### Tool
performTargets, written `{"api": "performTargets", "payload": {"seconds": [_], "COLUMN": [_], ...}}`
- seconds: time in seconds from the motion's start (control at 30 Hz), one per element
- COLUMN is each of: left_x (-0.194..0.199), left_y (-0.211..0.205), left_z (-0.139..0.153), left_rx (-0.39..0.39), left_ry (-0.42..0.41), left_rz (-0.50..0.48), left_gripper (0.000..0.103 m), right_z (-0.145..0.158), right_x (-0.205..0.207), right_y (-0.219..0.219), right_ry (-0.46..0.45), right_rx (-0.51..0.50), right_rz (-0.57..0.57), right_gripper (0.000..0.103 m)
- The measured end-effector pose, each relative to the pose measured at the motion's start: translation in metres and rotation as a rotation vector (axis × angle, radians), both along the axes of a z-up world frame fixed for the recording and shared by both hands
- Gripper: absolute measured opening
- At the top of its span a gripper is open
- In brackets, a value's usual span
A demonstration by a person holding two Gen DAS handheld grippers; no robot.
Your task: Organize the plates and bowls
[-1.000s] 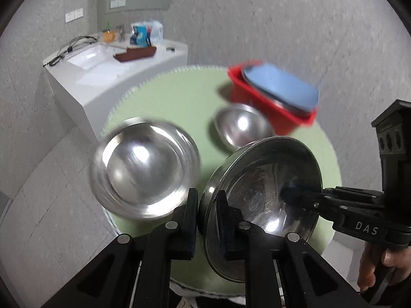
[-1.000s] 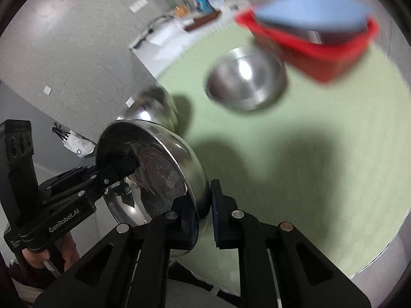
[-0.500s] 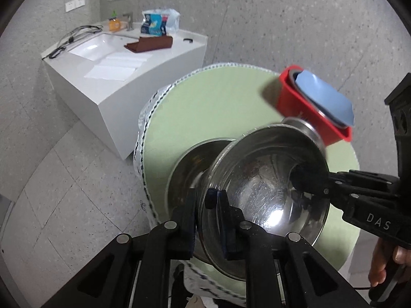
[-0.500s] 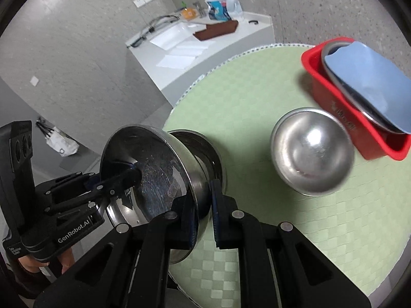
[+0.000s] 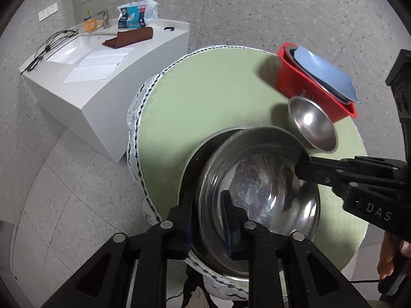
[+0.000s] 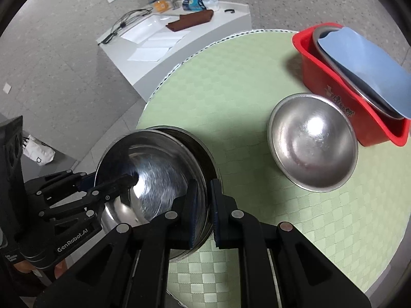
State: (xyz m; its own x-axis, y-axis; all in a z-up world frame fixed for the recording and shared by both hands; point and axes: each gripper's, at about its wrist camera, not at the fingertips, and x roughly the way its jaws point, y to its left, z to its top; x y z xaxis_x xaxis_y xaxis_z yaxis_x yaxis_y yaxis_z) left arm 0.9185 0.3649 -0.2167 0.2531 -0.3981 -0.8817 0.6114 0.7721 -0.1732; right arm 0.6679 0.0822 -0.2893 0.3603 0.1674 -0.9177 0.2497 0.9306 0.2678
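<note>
— Left wrist view: your left gripper (image 5: 209, 215) clamps the near rim of the steel bowl (image 5: 259, 179), one finger inside, one outside. Where's that bowl sitting?

— Tilted inside a wider steel bowl (image 6: 203, 151) on the green table (image 6: 231, 89). Your right gripper (image 6: 204, 206) pinches the opposite rim.

— Beyond?

— A smaller steel bowl (image 6: 312, 148) just beside the red bin (image 6: 323, 77), holding a blue plate (image 6: 364, 66).
</note>
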Motion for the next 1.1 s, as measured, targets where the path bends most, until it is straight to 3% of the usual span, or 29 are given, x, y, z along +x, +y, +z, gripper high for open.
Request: {"api": "performTargets", "payload": {"seconds": [0.17, 0.37, 0.5, 0.63, 0.73, 0.77, 0.87, 0.97, 1.1], "left_x": [-0.005, -0.016, -0.015, -0.012, -0.010, -0.009, -0.005, -0.005, -0.004], "left_y": [0.001, 0.002, 0.010, 0.015, 0.015, 0.012, -0.009, -0.046, -0.105], "left_z": [0.001, 0.009, 0.015, 0.020, 0.035, 0.040, 0.052, 0.055, 0.043], "left_rx": [-0.026, -0.071, -0.108, -0.126, -0.142, -0.147, -0.161, -0.139, -0.061], "left_ry": [-0.002, -0.017, -0.018, -0.005, -0.035, -0.042, -0.059, -0.069, -0.057], "left_rz": [-0.048, -0.119, -0.121, -0.102, -0.084, -0.086, -0.105, -0.142, -0.180], "left_gripper": [0.036, 0.064, 0.073, 0.073, 0.076, 0.082, 0.084, 0.085, 0.086], "right_z": [0.000, 0.002, 0.005, 0.007, 0.016, 0.022, 0.037, 0.042, 0.028], "right_x": [0.000, -0.005, -0.006, -0.012, -0.022, -0.028, -0.049, -0.064, -0.072], "right_y": [0.002, 0.001, -0.002, -0.009, -0.020, -0.026, -0.047, -0.076, -0.114], "right_ry": [-0.006, -0.021, -0.048, -0.077, -0.110, -0.131, -0.177, -0.193, -0.158], "right_rx": [-0.003, 0.009, 0.020, 0.051, 0.072, 0.078, 0.039, -0.012, -0.039], "right_rz": [-0.032, -0.072, -0.088, -0.111, -0.146, -0.163, -0.239, -0.314, -0.400], "right_gripper": [0.010, 0.012, 0.014, 0.019, 0.027, 0.030, 0.053, 0.063, 0.064]}}
